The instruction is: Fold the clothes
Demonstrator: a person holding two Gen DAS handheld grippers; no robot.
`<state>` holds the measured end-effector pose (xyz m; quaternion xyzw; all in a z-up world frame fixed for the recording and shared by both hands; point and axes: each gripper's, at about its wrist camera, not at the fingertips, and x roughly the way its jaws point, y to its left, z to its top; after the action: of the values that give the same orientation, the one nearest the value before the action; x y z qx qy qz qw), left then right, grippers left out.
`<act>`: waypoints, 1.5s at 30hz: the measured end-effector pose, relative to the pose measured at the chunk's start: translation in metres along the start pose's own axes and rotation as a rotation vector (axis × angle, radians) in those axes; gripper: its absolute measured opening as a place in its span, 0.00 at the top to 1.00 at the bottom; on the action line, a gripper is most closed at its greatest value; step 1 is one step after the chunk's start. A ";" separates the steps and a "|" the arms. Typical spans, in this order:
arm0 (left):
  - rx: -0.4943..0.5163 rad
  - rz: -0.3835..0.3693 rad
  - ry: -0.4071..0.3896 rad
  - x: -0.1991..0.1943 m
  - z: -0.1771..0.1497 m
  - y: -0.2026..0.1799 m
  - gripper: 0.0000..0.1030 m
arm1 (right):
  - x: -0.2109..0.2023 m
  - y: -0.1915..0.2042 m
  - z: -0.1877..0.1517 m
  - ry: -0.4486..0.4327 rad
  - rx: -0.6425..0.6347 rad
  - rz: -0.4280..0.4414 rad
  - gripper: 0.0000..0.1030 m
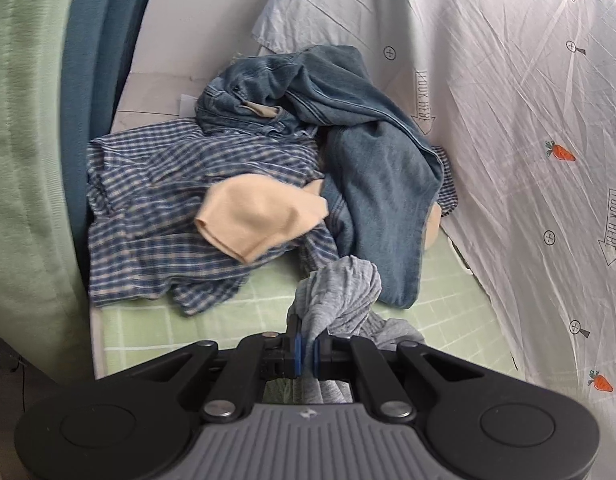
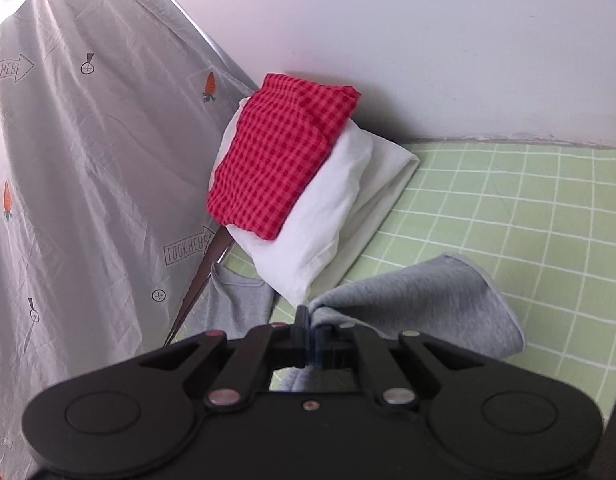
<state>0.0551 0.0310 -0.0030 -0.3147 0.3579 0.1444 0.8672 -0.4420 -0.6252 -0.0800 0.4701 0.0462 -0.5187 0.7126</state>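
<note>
Both hand-held grippers (image 1: 306, 350) (image 2: 311, 338) pinch the bunched grey garment (image 2: 420, 300).

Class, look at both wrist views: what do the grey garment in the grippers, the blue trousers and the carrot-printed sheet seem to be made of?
Grey garment: seemingly soft cotton jersey, matte, heathered, with limp folds.
Blue trousers: denim, going by the faded wash and stitched seams.
Carrot-printed sheet: thin woven fabric or plastic film, slightly glossy with sharp creases; unclear which.

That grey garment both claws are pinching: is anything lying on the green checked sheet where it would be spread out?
Nothing visible. The right claw grips the grey garment over bare green sheet; the folded stack sits further back by the wall.
</note>
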 end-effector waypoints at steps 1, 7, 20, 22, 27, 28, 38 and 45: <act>0.005 0.003 -0.001 0.004 -0.001 -0.006 0.94 | 0.007 0.007 0.003 -0.004 0.003 0.000 0.97; 0.009 0.026 0.004 0.039 -0.006 -0.056 0.94 | 0.074 0.071 0.018 -0.007 -0.067 -0.022 0.97; 0.218 -0.054 0.052 0.146 -0.019 -0.184 0.23 | 0.330 0.245 -0.001 0.166 -0.436 -0.062 0.32; 0.207 -0.023 0.053 0.133 -0.028 -0.167 0.17 | 0.316 0.231 -0.016 0.172 -0.427 -0.066 0.11; 0.194 0.044 0.207 0.124 -0.063 -0.119 0.17 | 0.283 0.180 -0.047 0.215 -0.483 -0.177 0.11; 0.198 0.060 0.230 0.123 -0.070 -0.112 0.17 | 0.279 0.168 -0.050 0.235 -0.463 -0.192 0.11; 0.197 0.073 0.300 0.134 -0.106 -0.104 0.19 | 0.277 0.137 -0.069 0.276 -0.408 -0.253 0.23; 0.220 0.163 0.222 0.141 -0.100 -0.105 0.94 | 0.285 0.143 -0.070 0.244 -0.546 -0.286 0.83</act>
<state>0.1510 -0.1100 -0.1116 -0.2021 0.4895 0.1384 0.8369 -0.1698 -0.7702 -0.1874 0.3090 0.3342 -0.5219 0.7214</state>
